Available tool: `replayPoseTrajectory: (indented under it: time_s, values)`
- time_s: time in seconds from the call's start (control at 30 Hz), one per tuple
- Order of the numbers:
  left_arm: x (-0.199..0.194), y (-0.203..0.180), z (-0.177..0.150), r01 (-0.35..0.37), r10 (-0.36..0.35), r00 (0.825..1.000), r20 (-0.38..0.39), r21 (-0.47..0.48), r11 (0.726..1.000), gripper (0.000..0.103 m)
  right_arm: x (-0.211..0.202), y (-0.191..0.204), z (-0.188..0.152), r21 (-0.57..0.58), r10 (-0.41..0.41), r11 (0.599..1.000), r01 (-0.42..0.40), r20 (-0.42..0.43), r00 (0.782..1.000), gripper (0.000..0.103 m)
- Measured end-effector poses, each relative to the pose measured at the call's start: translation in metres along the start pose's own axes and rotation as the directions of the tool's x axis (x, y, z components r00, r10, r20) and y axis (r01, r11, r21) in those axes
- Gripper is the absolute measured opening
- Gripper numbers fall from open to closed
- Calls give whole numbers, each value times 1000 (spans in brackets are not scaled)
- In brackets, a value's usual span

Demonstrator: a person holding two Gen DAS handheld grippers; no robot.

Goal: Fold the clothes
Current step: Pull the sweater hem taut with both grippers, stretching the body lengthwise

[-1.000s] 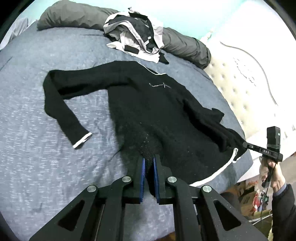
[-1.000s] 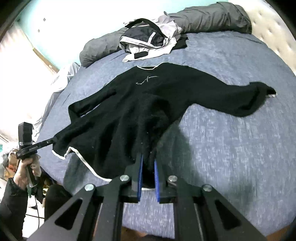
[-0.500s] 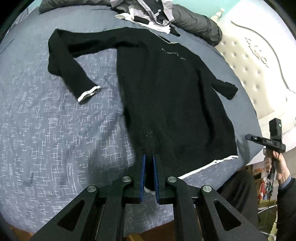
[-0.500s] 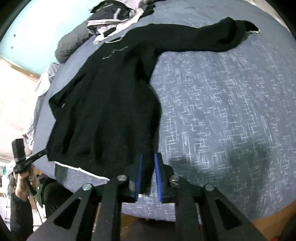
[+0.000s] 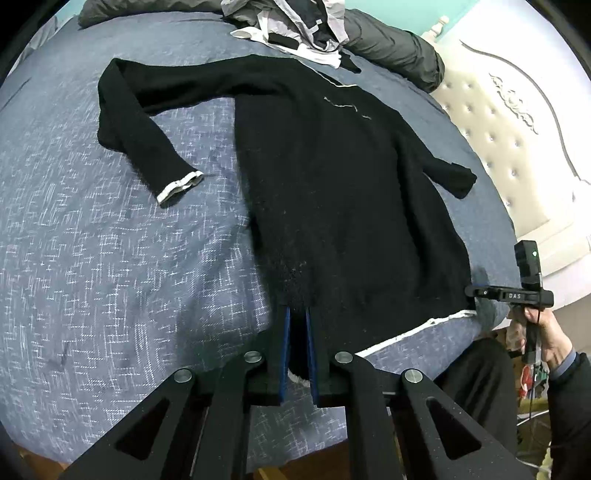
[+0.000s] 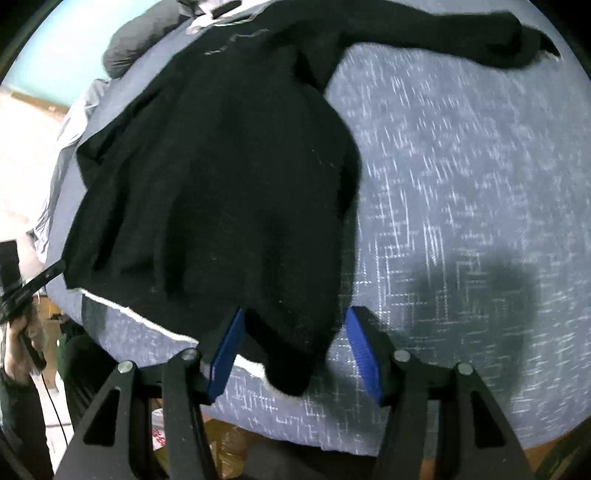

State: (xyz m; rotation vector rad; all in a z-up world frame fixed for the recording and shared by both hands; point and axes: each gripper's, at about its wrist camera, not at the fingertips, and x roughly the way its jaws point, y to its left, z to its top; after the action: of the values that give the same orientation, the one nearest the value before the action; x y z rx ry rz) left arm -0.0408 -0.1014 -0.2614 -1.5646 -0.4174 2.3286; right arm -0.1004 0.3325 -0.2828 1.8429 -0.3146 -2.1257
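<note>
A black sweater (image 5: 351, 184) with a white hem lies face up and spread flat on the blue-grey bed (image 5: 110, 277). My left gripper (image 5: 297, 332) is shut on the sweater's hem near the bed's front edge. One sleeve with a white cuff (image 5: 177, 186) bends out to the left. In the right wrist view the sweater (image 6: 221, 166) fills the middle. My right gripper (image 6: 294, 314) stands open there, and the other hem corner lies loose between its blue pads (image 6: 364, 354). The right gripper (image 5: 509, 295) also shows beside the hem in the left wrist view, in a person's hand (image 5: 543, 328).
A pile of black and white clothes (image 5: 295, 26) and a grey rolled duvet (image 5: 391, 48) lie at the far end of the bed. A tufted cream headboard (image 5: 509, 147) runs along the right. The bed's edge falls away just below the hem.
Both grippers drew the hem back toward the bed's front edge, and the sweater flattened out. My right gripper went from shut on the hem to open. The left stayed shut.
</note>
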Motion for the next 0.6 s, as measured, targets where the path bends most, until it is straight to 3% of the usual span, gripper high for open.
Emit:
replayPoseTrajectory:
  time_s: [0.13, 0.27, 0.3, 0.47, 0.53, 0.6]
  values:
    - [3, 3, -2, -5, 5, 1000, -7, -7, 1000, 9, 1, -4, -1, 21, 18, 1000, -18, 9, 1000, 53]
    - [7, 2, -4, -12, 12, 1000, -13, -4, 1000, 9, 0, -3, -3, 17, 26, 1000, -26, 19, 999, 19]
    - [7, 2, -5, -17, 17, 1000, -16, 2, 1000, 9, 0, -1, -5, 3, 25, 1000, -25, 22, 999, 15]
    - [6, 1, -8, -30, 30, 999, -24, 9, 1000, 9, -20, 5, -5, -37, -12, 999, 15, 73, 997, 8]
    - [6, 1, -10, -27, 27, 999, -26, 4, 1000, 0, -36, 9, -4, -62, -24, 998, 30, 98, 995, 7]
    - [6, 2, -12, -25, 25, 999, -29, -1, 1000, 0, -53, 13, -2, -90, -35, 995, 46, 121, 992, 7]
